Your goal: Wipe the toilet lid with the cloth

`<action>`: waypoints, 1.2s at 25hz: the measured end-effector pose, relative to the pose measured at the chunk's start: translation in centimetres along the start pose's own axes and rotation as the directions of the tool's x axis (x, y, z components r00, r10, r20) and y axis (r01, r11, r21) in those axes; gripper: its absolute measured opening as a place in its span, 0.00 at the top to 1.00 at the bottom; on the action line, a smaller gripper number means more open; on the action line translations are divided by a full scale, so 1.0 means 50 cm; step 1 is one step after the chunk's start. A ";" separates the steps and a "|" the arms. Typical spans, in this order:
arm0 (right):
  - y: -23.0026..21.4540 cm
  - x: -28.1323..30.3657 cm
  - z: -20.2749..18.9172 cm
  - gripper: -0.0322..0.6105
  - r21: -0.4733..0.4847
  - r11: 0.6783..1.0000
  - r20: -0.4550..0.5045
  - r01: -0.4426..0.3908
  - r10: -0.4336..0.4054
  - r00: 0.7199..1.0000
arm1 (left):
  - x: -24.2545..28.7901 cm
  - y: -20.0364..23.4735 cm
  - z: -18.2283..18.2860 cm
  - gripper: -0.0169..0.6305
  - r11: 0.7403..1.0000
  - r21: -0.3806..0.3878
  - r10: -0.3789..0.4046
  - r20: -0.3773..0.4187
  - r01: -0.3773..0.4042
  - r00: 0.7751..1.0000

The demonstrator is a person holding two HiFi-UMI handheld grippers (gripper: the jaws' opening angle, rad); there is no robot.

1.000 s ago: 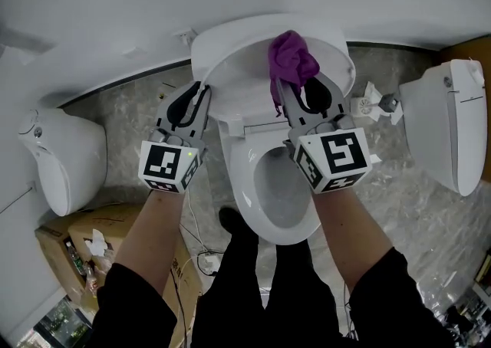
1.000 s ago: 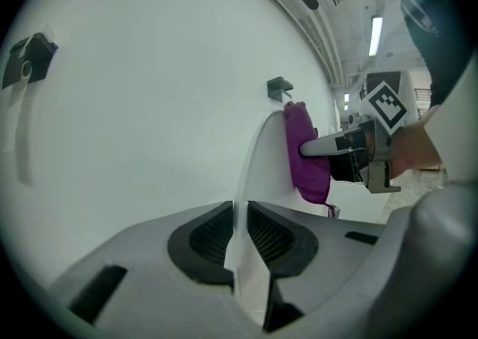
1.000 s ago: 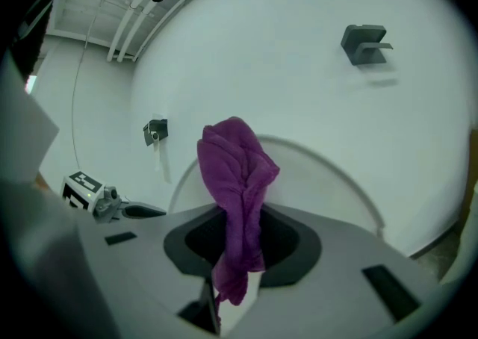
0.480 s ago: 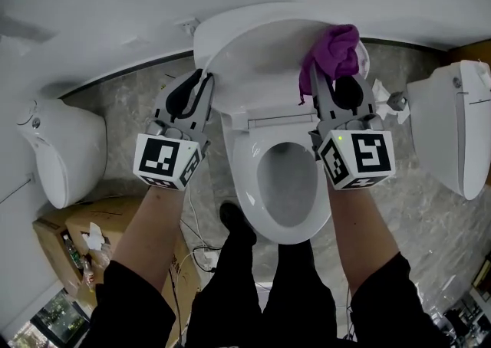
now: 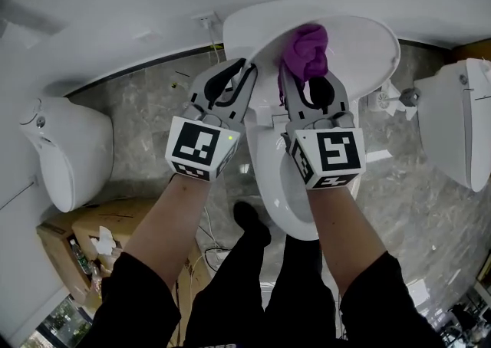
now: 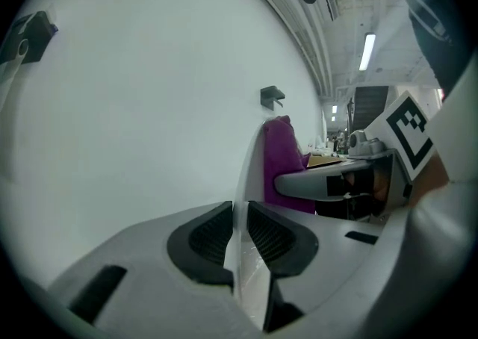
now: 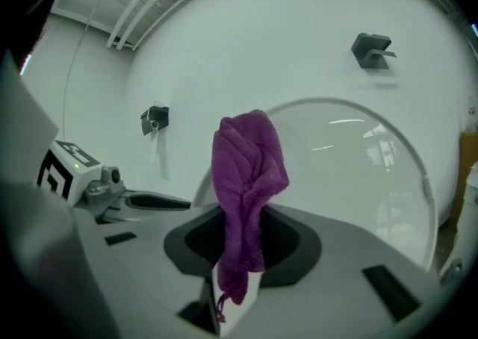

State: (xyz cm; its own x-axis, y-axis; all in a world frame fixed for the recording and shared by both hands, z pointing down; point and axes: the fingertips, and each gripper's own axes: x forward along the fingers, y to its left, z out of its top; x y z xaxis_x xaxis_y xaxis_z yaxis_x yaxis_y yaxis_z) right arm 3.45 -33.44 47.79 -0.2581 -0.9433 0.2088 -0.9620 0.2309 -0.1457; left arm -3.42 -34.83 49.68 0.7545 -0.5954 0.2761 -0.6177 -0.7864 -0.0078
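The white toilet lid (image 5: 360,40) stands raised against the wall. A crumpled purple cloth (image 5: 307,51) presses on the lid's inner face near its middle, and my right gripper (image 5: 303,78) is shut on it. In the right gripper view the cloth (image 7: 246,173) rises from between the jaws of the right gripper (image 7: 239,255) in front of the lid (image 7: 358,173). My left gripper (image 5: 247,70) is at the lid's left edge. In the left gripper view that gripper (image 6: 239,229) is shut on the thin lid edge (image 6: 250,166), with the cloth (image 6: 282,166) beyond it.
The open bowl and seat (image 5: 288,185) lie below the grippers. A second white toilet (image 5: 65,151) stands at the left and another white fixture (image 5: 460,120) at the right. A cardboard box (image 5: 77,239) sits at the lower left. The person's legs and shoe (image 5: 249,224) are before the bowl.
The right gripper swept the cloth across the lid to its right side, then back towards the middle. The left gripper has kept its hold on the lid's left edge.
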 end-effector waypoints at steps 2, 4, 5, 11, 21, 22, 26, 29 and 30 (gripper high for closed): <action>0.043 0.010 -0.005 0.79 -0.002 1.000 -0.007 -0.028 0.028 1.000 | -0.002 -0.001 -0.006 0.86 1.000 0.011 -0.024 -0.007 0.024 1.000; 0.074 0.015 -0.012 0.79 0.000 0.999 -0.015 -0.049 0.049 0.999 | -0.002 -0.004 -0.008 0.86 0.999 0.022 -0.042 -0.009 0.043 0.999; 0.080 0.015 -0.012 0.80 0.004 0.999 -0.008 -0.053 0.053 0.999 | -0.002 -0.005 -0.005 0.86 0.999 0.023 -0.047 -0.001 0.047 0.999; 0.036 0.008 -0.010 0.80 -0.032 0.996 0.027 -0.086 0.087 0.996 | -0.003 -0.001 0.004 0.86 1.000 0.003 0.004 0.038 -0.004 0.999; -0.194 -0.057 -0.032 0.80 -0.076 0.996 -0.005 -0.043 0.043 0.999 | -0.007 0.011 -0.007 0.86 0.993 0.011 0.122 -0.041 -0.122 0.992; -0.217 -0.066 -0.035 0.80 -0.078 0.996 -0.009 -0.035 0.034 0.999 | -0.007 0.011 -0.006 0.86 0.991 0.015 0.132 -0.045 -0.132 0.990; -0.300 -0.098 -0.049 0.80 -0.085 0.996 -0.027 0.018 -0.020 0.999 | -0.004 0.013 -0.005 0.86 0.987 0.026 0.161 -0.070 -0.160 0.984; -0.338 -0.120 -0.067 0.80 -0.079 0.995 -0.039 0.059 -0.063 0.997 | -0.008 0.009 -0.008 0.86 0.989 0.034 0.149 -0.078 -0.147 0.986; -0.343 -0.122 -0.069 0.80 -0.080 0.994 -0.036 0.070 -0.073 0.997 | -0.009 0.010 -0.008 0.86 0.990 0.036 0.142 -0.070 -0.140 0.987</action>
State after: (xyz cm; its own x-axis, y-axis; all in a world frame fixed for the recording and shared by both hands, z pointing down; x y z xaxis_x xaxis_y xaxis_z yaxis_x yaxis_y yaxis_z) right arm 21.22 -30.82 52.35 -0.1901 -0.9485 0.2532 -0.9818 0.1827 -0.0527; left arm -4.15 -34.92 49.93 0.6417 -0.6880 0.3390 -0.7087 -0.7009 -0.0807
